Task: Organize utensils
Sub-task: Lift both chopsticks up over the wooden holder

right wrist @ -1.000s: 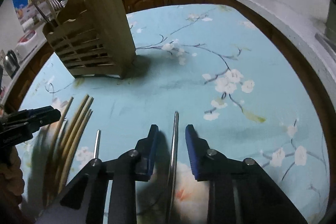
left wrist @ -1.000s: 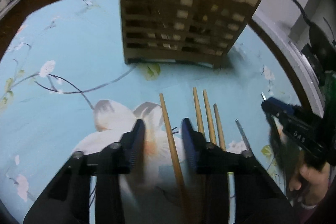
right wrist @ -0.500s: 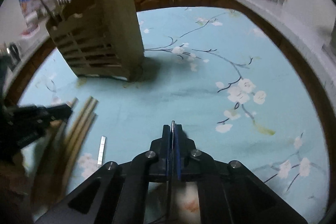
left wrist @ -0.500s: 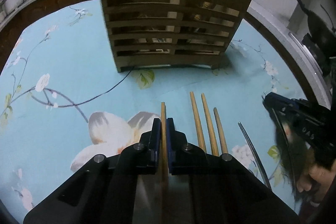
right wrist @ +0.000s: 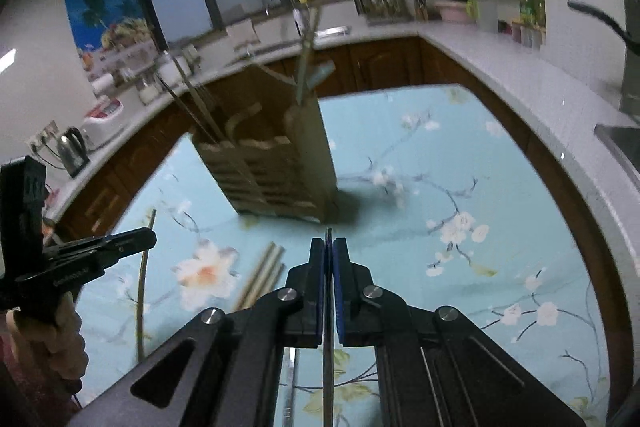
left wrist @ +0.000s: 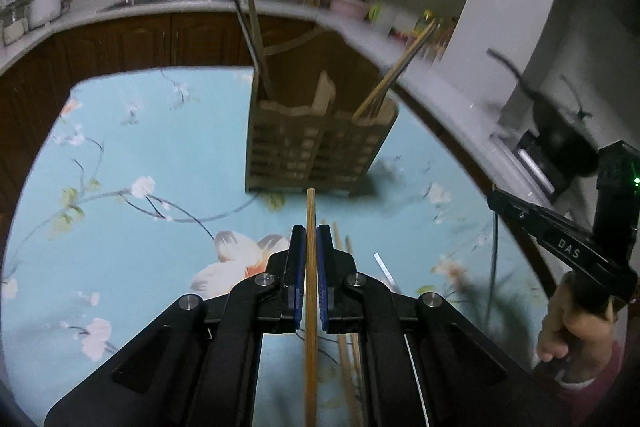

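Note:
My left gripper [left wrist: 311,239] is shut on a wooden chopstick [left wrist: 311,211] and holds it above the table, pointing at the slatted wooden utensil holder [left wrist: 316,151]. My right gripper [right wrist: 328,251] is shut on a thin metal chopstick [right wrist: 328,235], also lifted, pointing at the holder [right wrist: 276,171]. Several wooden chopsticks [right wrist: 262,275] and a metal chopstick [left wrist: 384,269] lie on the floral blue tablecloth [left wrist: 160,155]. The holder has chopsticks standing in it. Each gripper shows in the other's view: the right [left wrist: 496,201] and the left [right wrist: 150,238].
Dark wooden cabinets and a white counter [right wrist: 520,75] curve around behind the table. A kettle [right wrist: 74,151] and jars stand on the counter at the left. A black faucet-like object [left wrist: 516,75] is at the right.
Both grippers closed on their chopsticks, then lifted them off the table and pulled back from the holder, so more of the kitchen shows.

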A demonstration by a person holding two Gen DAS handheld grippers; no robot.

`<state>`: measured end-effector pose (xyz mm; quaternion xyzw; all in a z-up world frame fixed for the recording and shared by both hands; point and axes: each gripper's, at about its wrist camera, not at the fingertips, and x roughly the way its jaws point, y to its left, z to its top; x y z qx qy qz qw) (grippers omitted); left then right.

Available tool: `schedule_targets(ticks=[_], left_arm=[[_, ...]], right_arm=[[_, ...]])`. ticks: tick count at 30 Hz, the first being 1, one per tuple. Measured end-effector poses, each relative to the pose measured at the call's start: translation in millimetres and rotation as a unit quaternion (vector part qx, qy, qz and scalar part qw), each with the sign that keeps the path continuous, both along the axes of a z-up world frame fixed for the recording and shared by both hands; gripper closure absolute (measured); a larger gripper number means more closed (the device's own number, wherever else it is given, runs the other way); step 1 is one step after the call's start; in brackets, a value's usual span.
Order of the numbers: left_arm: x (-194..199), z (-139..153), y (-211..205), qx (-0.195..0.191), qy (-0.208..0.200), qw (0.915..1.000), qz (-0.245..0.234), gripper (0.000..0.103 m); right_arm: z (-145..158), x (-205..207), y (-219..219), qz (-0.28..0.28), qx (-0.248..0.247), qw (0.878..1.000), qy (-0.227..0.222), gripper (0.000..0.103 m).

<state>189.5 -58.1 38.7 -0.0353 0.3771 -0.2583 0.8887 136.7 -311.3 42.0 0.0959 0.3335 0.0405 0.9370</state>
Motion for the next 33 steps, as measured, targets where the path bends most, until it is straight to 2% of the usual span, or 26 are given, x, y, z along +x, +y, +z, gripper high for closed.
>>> schedule_targets(ticks=[6, 12, 26, 33], left_arm=[[-11.1, 35.0, 27.3, -0.051, -0.023, 0.9983, 0.013, 0.099], [-16.1, 52.8, 43.3, -0.065, -0.050, 0.9960, 0.036, 0.099], [-18.1, 79.9, 55.2, -0.088, -0.100, 0.9890, 0.065, 0.099], [-6.4, 93.2, 57.9, -0.109, -0.118, 0.9841, 0.077, 0.099]], right_arm=[[48.9, -17.0, 5.1, 0.009, -0.003, 0.998, -0.064, 0.099], [79.5, -21.6, 12.2, 0.008, -0.006, 0.994, -0.109, 0.099], [85.0, -17.4, 20.0, 0.014, 0.004, 0.992, -0.124, 0.099], [91.3, -8.4, 20.6, 0.014, 0.006, 0.991, -0.132, 0.099]])
